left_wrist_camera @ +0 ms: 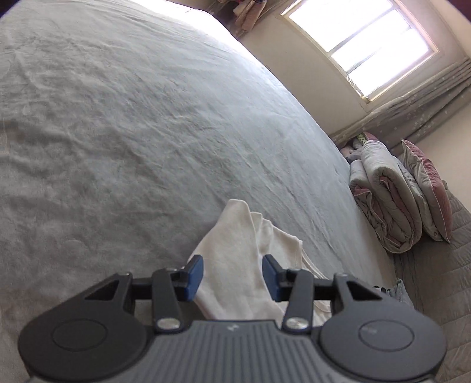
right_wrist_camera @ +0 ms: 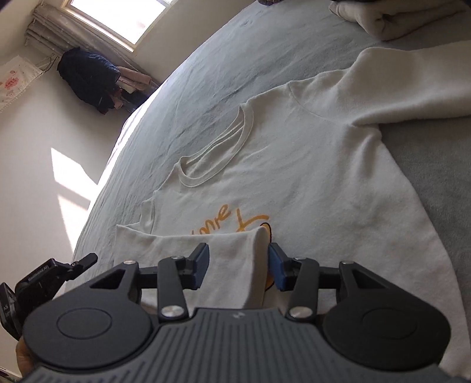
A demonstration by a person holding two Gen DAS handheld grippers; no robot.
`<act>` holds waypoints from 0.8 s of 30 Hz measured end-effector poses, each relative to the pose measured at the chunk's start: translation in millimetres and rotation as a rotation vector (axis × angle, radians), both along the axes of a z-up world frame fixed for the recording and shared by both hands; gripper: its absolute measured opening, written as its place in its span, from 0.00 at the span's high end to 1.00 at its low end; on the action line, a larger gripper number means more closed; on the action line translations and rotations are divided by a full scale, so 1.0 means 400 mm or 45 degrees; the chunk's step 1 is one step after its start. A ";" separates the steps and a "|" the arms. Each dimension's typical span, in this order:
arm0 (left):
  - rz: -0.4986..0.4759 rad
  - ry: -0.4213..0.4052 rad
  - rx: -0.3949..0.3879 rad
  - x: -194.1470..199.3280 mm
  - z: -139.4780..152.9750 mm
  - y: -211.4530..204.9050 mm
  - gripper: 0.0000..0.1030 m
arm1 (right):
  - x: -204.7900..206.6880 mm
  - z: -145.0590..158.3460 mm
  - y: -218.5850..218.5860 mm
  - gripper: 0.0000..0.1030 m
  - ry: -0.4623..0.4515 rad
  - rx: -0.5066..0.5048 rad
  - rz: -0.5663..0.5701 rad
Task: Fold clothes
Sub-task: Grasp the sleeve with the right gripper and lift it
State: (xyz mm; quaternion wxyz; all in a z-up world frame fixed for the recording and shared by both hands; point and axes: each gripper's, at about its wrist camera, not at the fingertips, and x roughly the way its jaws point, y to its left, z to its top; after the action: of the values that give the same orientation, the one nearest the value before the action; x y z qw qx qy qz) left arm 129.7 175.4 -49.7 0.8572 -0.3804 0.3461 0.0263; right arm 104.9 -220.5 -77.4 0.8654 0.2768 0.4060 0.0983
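A white sweatshirt [right_wrist_camera: 294, 165] with orange lettering lies face up on the grey-blue bed sheet [right_wrist_camera: 223, 59]. One sleeve [right_wrist_camera: 232, 265] is folded over its chest and lies between the fingers of my right gripper [right_wrist_camera: 239, 266], whose jaws stand apart. The other sleeve [right_wrist_camera: 412, 85] stretches to the far right. In the left wrist view, bunched white fabric of the sweatshirt [left_wrist_camera: 235, 244] lies between the open fingers of my left gripper [left_wrist_camera: 232, 277]. The left gripper also shows at the lower left of the right wrist view [right_wrist_camera: 50, 280].
The bed sheet [left_wrist_camera: 132, 132] spreads wide ahead of the left gripper. Folded quilts and a pink pillow [left_wrist_camera: 394, 200] lie at the bed's right end. Folded pale cloth [right_wrist_camera: 397, 17] sits at the far edge. Dark clothes [right_wrist_camera: 88, 79] hang under the window.
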 end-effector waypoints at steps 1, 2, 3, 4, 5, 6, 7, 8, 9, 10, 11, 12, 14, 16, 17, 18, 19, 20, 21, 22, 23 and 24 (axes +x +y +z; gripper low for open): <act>0.017 0.002 -0.008 -0.001 -0.001 0.012 0.57 | -0.004 0.005 0.029 0.73 -0.030 -0.124 0.026; 0.034 0.004 -0.015 -0.001 -0.001 0.023 0.57 | -0.006 0.010 0.049 0.87 -0.059 -0.212 0.051; 0.044 0.005 -0.014 -0.002 -0.001 0.030 0.55 | -0.006 0.016 0.057 0.96 -0.088 -0.244 0.077; 0.050 0.004 -0.009 -0.003 -0.001 0.035 0.53 | -0.002 0.027 0.058 0.95 -0.115 -0.243 0.098; 0.055 0.003 0.006 -0.003 0.000 0.038 0.46 | 0.004 0.043 0.055 0.95 -0.138 -0.245 0.107; 0.062 -0.002 0.038 -0.003 0.001 0.040 0.38 | 0.015 0.067 0.052 0.95 -0.166 -0.254 0.107; 0.065 -0.007 0.075 -0.005 0.002 0.039 0.36 | 0.028 0.094 0.050 0.95 -0.191 -0.255 0.100; 0.061 -0.007 0.115 -0.005 0.004 0.036 0.36 | 0.042 0.123 0.049 0.95 -0.207 -0.251 0.091; 0.052 -0.003 0.147 -0.005 0.007 0.034 0.35 | 0.055 0.154 0.046 0.95 -0.220 -0.249 0.083; 0.034 -0.006 0.160 -0.004 0.009 0.032 0.34 | 0.068 0.186 0.043 0.95 -0.232 -0.247 0.076; 0.015 -0.010 0.173 -0.003 0.012 0.030 0.32 | 0.084 0.216 0.043 0.95 -0.246 -0.245 0.069; -0.007 -0.019 0.172 -0.003 0.015 0.027 0.30 | 0.103 0.247 0.049 0.95 -0.260 -0.245 0.063; -0.072 -0.046 0.178 -0.004 0.019 0.019 0.27 | 0.128 0.312 0.059 0.95 -0.282 -0.246 0.056; -0.168 -0.056 0.211 0.003 0.019 -0.002 0.25 | 0.150 0.370 0.076 0.95 -0.295 -0.256 0.055; -0.221 -0.060 0.240 0.006 0.018 -0.018 0.24 | 0.160 0.396 0.087 0.95 -0.299 -0.258 0.054; -0.280 -0.062 0.273 0.009 0.014 -0.037 0.23 | 0.172 0.426 0.103 0.95 -0.302 -0.257 0.055; -0.339 -0.065 0.306 0.012 0.009 -0.057 0.23 | 0.182 0.453 0.118 0.95 -0.306 -0.254 0.057; -0.398 -0.067 0.339 0.015 0.004 -0.076 0.22 | 0.190 0.474 0.133 0.95 -0.310 -0.249 0.060; -0.440 -0.071 0.366 0.016 -0.001 -0.093 0.22 | 0.197 0.494 0.149 0.95 -0.315 -0.243 0.064; -0.469 -0.078 0.415 0.015 -0.009 -0.112 0.22 | 0.202 0.513 0.165 0.95 -0.323 -0.236 0.070; -0.498 -0.085 0.465 0.013 -0.017 -0.132 0.22 | 0.206 0.532 0.180 0.95 -0.331 -0.230 0.076; -0.484 -0.090 0.520 0.012 -0.025 -0.145 0.23 | 0.210 0.550 0.196 0.95 -0.341 -0.226 0.083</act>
State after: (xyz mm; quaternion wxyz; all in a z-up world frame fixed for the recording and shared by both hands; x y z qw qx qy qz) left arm 134.3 117.6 -59.6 0.9172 -0.1285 0.3688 -0.0790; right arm 188.9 -142.2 142.7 0.9292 0.1703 0.3029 0.1260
